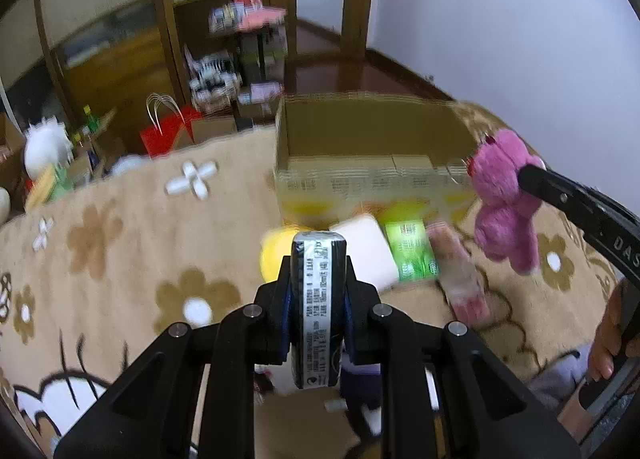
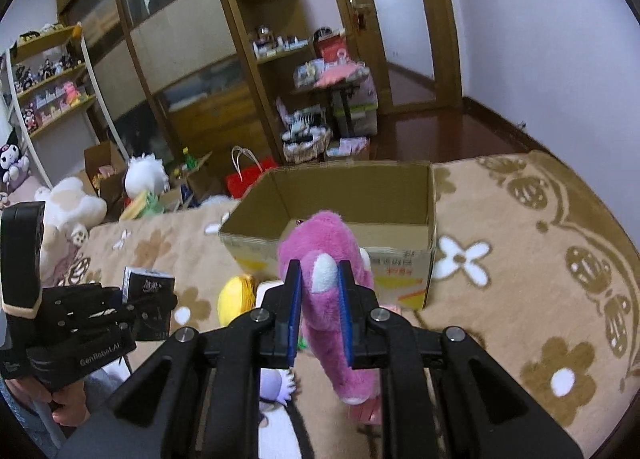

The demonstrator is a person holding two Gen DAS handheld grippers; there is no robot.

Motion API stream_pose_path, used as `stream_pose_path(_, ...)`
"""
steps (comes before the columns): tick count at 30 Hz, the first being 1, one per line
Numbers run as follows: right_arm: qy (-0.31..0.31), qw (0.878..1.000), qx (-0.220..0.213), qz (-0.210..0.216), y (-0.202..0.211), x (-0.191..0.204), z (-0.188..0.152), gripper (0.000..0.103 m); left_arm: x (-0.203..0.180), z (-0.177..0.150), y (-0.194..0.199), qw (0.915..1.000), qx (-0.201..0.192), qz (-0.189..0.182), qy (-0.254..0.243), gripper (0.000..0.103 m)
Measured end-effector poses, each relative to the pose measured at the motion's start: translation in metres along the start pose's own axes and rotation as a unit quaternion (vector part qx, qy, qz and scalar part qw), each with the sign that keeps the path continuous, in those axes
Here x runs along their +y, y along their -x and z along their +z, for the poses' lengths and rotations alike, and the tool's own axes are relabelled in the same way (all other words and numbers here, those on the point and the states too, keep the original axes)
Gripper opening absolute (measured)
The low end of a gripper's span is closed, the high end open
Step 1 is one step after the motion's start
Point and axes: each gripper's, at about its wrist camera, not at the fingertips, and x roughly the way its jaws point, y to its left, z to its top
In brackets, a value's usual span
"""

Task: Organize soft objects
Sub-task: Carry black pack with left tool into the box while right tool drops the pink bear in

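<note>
My left gripper point(image 1: 318, 259) is shut on a dark tissue pack point(image 1: 318, 299) with a white label, held above the rug; it also shows in the right wrist view point(image 2: 146, 285). My right gripper point(image 2: 318, 271) is shut on a pink plush bear point(image 2: 328, 291), held in front of the open cardboard box point(image 2: 430, 259). In the left wrist view the bear point(image 1: 504, 199) hangs at the box's point(image 1: 360, 179) right front corner. A yellow plush point(image 1: 280, 255), a white soft block point(image 1: 366, 255), a green pack point(image 1: 410, 251) and a pink pack point(image 1: 464, 279) lie before the box.
A beige flowered rug point(image 2: 540, 259) covers the surface. A purple-and-white plush point(image 2: 274, 383) lies below my grippers. Beyond the rug's far edge are a red bag point(image 2: 244, 179), white plush toys point(image 2: 146, 175), boxes and wooden shelves point(image 2: 264, 59).
</note>
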Motion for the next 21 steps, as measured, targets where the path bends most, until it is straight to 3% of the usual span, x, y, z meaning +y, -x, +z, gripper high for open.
stream_pose_path(14,0.017,0.998,-0.067,-0.003,0.009,0.002,0.029,0.017,-0.014,0.057,-0.001,0.9954,-0.091,0.019,-0.020,0.019)
stream_pose_path(21,0.016,0.996,-0.090,-0.006,0.008,-0.007,0.035,0.017,-0.021,0.085,-0.007,0.9885,-0.142,0.028,-0.042,0.019)
